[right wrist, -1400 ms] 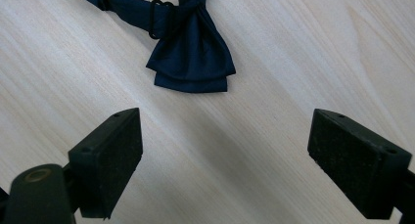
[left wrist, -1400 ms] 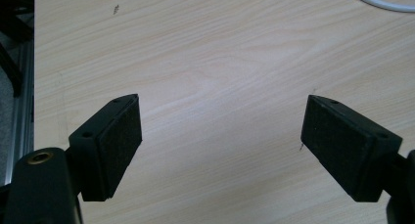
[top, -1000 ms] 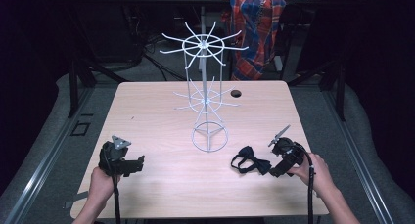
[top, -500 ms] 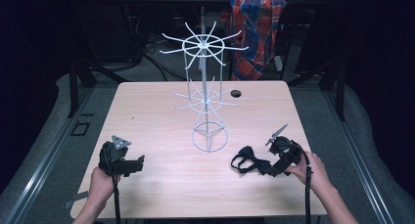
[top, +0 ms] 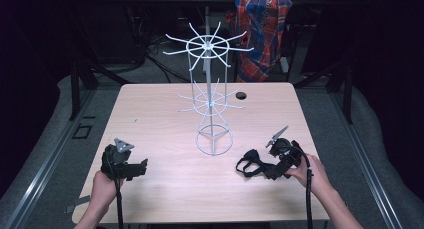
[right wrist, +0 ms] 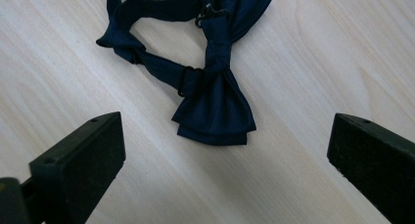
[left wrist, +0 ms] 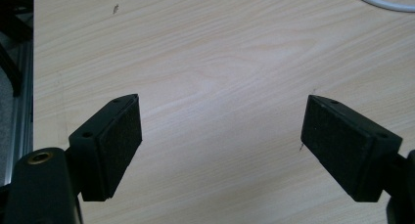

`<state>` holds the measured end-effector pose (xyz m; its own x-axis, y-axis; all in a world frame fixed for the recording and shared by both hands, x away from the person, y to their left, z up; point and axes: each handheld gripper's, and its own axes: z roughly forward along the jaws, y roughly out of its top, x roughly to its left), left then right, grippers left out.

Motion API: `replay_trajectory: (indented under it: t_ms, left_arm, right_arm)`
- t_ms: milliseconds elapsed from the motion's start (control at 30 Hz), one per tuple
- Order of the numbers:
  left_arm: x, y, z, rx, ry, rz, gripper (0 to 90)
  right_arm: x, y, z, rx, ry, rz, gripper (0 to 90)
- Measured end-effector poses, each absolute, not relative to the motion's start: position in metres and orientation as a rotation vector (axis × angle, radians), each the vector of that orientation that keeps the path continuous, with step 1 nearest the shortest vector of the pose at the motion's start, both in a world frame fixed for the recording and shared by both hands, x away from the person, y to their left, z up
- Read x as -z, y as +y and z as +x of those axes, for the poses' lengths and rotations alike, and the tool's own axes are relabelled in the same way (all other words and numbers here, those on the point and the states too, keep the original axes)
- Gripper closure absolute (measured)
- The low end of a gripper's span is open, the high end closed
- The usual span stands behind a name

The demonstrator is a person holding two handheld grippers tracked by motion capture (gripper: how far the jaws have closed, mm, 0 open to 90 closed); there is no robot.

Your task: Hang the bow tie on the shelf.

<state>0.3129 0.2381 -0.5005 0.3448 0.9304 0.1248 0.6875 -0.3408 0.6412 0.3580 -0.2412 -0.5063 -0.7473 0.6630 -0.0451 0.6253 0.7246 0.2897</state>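
Observation:
A dark navy bow tie (right wrist: 215, 94) with its strap looped lies flat on the wooden table (top: 165, 189), seen in the high view as a dark bundle (top: 250, 164) at the right front. My right gripper (right wrist: 225, 155) hovers just short of it, open, with the bow between and ahead of the jaws. My right gripper (top: 272, 170) sits at the table's right front in the high view. My left gripper (left wrist: 220, 141) is open over bare wood; it sits at the left front (top: 136, 170). A white wire display rack (top: 212, 104) stands mid-table.
The rack's round base ring (left wrist: 386, 1) lies ahead of the left gripper. A small round hole (top: 241, 95) is in the tabletop behind the rack. A plaid cloth (top: 262, 24) hangs beyond the far edge. Dark floor and metal rails surround the table.
My right gripper has shifted slightly toward the bow tie. The left gripper and the rack stay put.

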Motion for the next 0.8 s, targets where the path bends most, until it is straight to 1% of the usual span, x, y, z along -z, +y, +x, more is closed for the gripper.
replay_trajectory:
  t_ms: [33,433,533,600,633,700,733,800]
  left_arm:
    - [0.5,0.238,0.313,-0.666,1.41,2.13,15.6]
    - [0.501,0.238,0.313,-0.665,1.412,2.13,15.6]
    - [0.501,0.238,0.313,-0.665,1.412,2.129,15.5]
    - [0.501,0.238,0.313,-0.665,1.412,2.129,15.6]
    - [0.501,0.238,0.313,-0.665,1.412,2.129,15.6]
    - [0.501,0.238,0.313,-0.666,1.412,2.13,15.5]
    - [0.501,0.238,0.313,-0.666,1.413,2.129,15.5]
    - [0.501,0.238,0.313,-0.665,1.412,2.132,15.6]
  right_arm:
    - [0.508,-0.24,0.358,-0.427,2.777,1.066,0.0]
    - [0.516,-0.228,0.362,-0.398,2.796,1.033,0.0]
    - [0.518,-0.226,0.363,-0.399,2.789,1.043,1.6]
    - [0.521,-0.223,0.365,-0.387,2.806,1.039,8.4]
    - [0.522,-0.223,0.365,-0.404,2.805,1.044,9.6]
    - [0.523,-0.221,0.366,-0.41,2.803,1.046,15.6]
    - [0.523,-0.22,0.367,-0.413,2.798,1.054,16.3]
    - [0.525,-0.218,0.368,-0.411,2.802,1.056,21.7]
